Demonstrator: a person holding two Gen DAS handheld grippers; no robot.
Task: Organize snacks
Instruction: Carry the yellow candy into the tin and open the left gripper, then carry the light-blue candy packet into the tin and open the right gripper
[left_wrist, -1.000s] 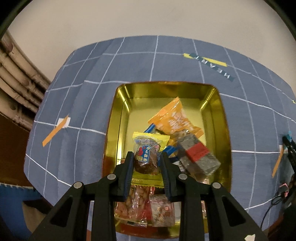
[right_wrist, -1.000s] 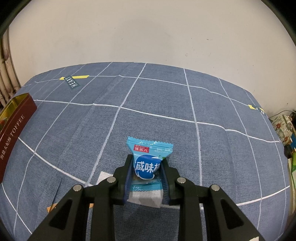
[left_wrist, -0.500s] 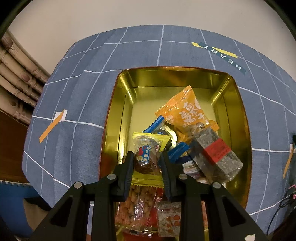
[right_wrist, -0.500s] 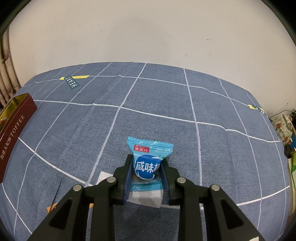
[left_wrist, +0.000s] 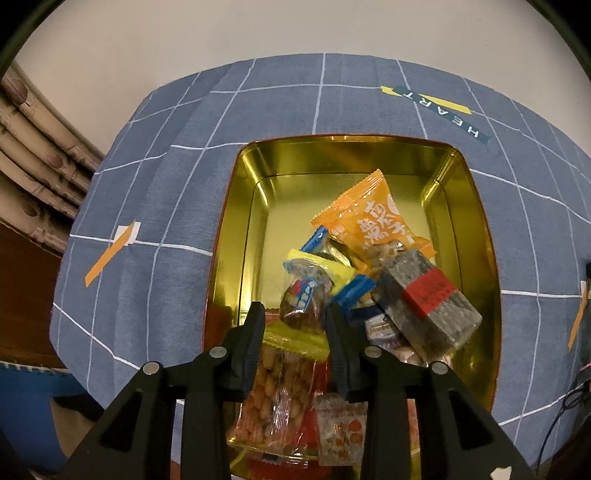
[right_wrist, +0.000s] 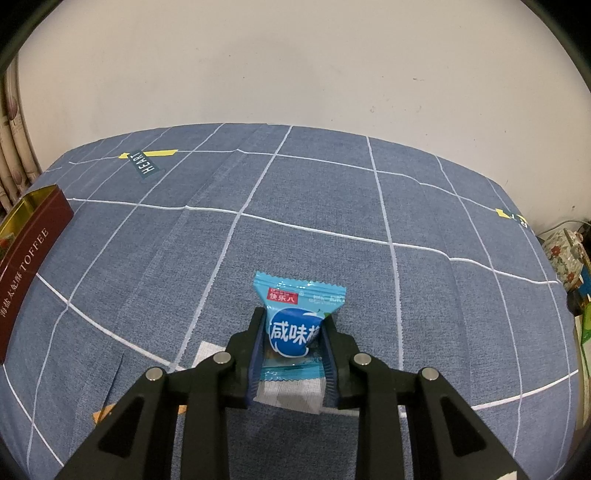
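In the left wrist view a gold tin (left_wrist: 476, 221) holds several wrapped snacks: an orange packet (left_wrist: 369, 221), a grey block with a red band (left_wrist: 428, 299) and a clear bag of peanuts (left_wrist: 273, 391). My left gripper (left_wrist: 295, 317) hangs over the tin's near half and its jaws are opening. Between them a yellow-edged packet with a dark sweet (left_wrist: 304, 295) tilts right, blurred, no longer pinched. In the right wrist view my right gripper (right_wrist: 293, 325) is shut on a light blue packet (right_wrist: 295, 306), just above the blue checked cloth (right_wrist: 332, 203).
The tin's dark red side marked TOFFEE (right_wrist: 29, 251) stands at the cloth's left edge. A white tape patch (right_wrist: 288, 395) lies under the right gripper. A HEART label (right_wrist: 144, 166) is sewn on the far cloth. A flowered object (right_wrist: 565, 258) sits beyond the table's right edge.
The left gripper came closer over the tin, its jaws parted a little, and the yellow-edged packet tipped to the right and slipped loose. The right gripper and its blue packet stayed still.
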